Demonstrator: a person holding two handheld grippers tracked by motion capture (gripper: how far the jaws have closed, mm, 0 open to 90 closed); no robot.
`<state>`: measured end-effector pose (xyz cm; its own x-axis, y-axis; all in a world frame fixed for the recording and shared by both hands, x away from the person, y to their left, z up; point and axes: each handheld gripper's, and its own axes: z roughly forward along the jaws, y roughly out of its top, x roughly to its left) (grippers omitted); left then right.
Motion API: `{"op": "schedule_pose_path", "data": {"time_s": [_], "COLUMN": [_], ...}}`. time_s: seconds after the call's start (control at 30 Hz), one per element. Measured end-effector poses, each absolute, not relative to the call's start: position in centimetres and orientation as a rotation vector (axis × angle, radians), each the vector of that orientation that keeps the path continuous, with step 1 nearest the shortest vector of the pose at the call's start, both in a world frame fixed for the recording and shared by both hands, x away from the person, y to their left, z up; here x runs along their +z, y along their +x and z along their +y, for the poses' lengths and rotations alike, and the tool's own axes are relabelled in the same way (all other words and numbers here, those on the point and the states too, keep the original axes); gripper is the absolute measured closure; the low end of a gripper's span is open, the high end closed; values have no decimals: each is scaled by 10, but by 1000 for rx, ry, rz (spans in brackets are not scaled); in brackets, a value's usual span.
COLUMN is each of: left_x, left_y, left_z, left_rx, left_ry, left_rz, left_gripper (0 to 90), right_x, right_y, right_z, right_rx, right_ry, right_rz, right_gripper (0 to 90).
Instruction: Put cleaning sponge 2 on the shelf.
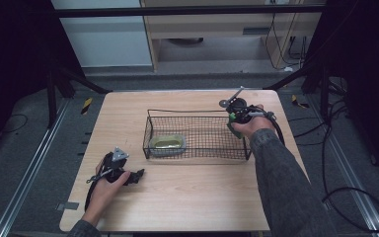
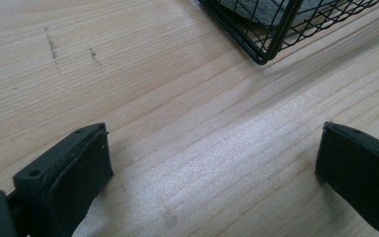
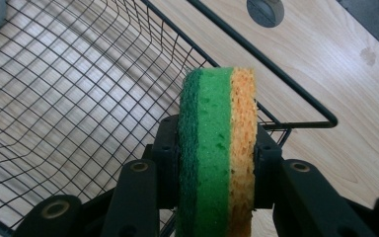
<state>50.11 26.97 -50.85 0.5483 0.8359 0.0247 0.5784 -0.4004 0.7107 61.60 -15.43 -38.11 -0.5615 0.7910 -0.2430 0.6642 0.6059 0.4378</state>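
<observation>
The right gripper (image 3: 216,163) is squeezing a sponge (image 3: 217,148) edge-up over the right end of the wire basket (image 1: 197,154), so the sponge is risking snagging the rim or tumbling outside, while the left gripper (image 2: 212,163) is resting wide apart on the table (image 1: 187,197).

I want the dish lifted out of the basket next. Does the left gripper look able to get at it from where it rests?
Probably yes. The left gripper lies open and empty on the table, near the basket corner where the dish sits. The basket is open-topped, so it would have to go over the wire wall.
</observation>
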Motion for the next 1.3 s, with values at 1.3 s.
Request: {"op": "schedule_pose_path", "data": {"time_s": [1.3], "left_x": [-508], "left_y": [501], "left_z": [270], "left_rx": [503], "left_ry": [2129], "left_rz": [1128], "left_gripper": [0], "right_x": [-412], "right_y": [627], "right_z": [-157], "right_rx": [378], "right_ry": [1207], "right_rz": [2423], "right_gripper": [612]}}
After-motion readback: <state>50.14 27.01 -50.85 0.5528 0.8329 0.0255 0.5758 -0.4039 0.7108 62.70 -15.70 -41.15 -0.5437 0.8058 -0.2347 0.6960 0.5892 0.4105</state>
